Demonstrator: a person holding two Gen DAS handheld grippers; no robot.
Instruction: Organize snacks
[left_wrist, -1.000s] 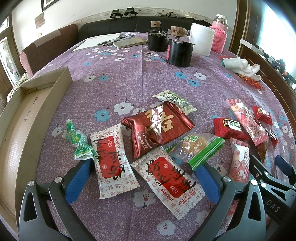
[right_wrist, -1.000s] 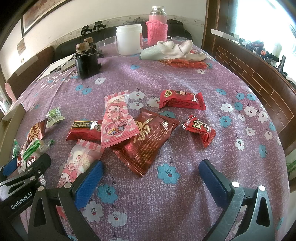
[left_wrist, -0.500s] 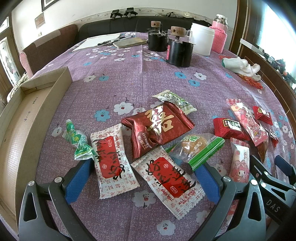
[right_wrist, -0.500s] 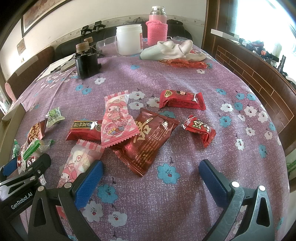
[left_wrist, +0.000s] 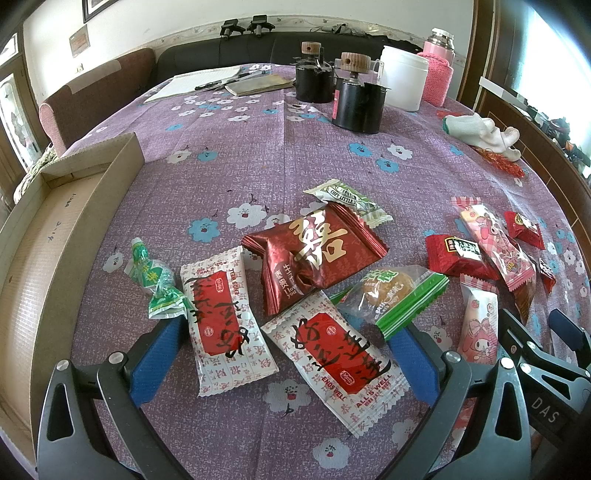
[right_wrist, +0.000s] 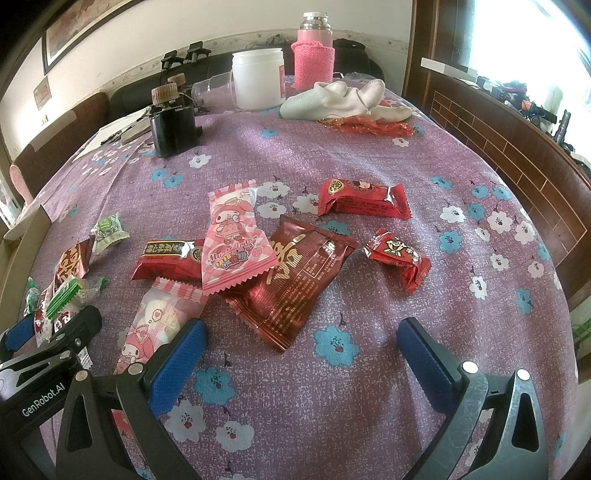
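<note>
Wrapped snacks lie scattered on the purple flowered tablecloth (left_wrist: 258, 147). In the left wrist view, my left gripper (left_wrist: 284, 350) stands open just above two white-and-red packets (left_wrist: 221, 325) (left_wrist: 336, 365), with a dark red packet (left_wrist: 314, 251), a green-striped cake (left_wrist: 391, 295) and a green candy (left_wrist: 155, 280) just beyond. In the right wrist view, my right gripper (right_wrist: 299, 350) is open over bare cloth, near a dark red packet (right_wrist: 299, 280), a pink cartoon packet (right_wrist: 232, 240), a red bar (right_wrist: 364, 199) and a small red candy (right_wrist: 399, 258). Nothing is held.
An open cardboard box (left_wrist: 48, 258) lies at the left edge. At the far side stand black holders (left_wrist: 358, 107), a white jar (right_wrist: 258, 79), a pink-sleeved flask (right_wrist: 314, 55), white gloves (right_wrist: 343, 99) and papers (left_wrist: 207, 81). Wooden table rim (right_wrist: 517, 166) on the right.
</note>
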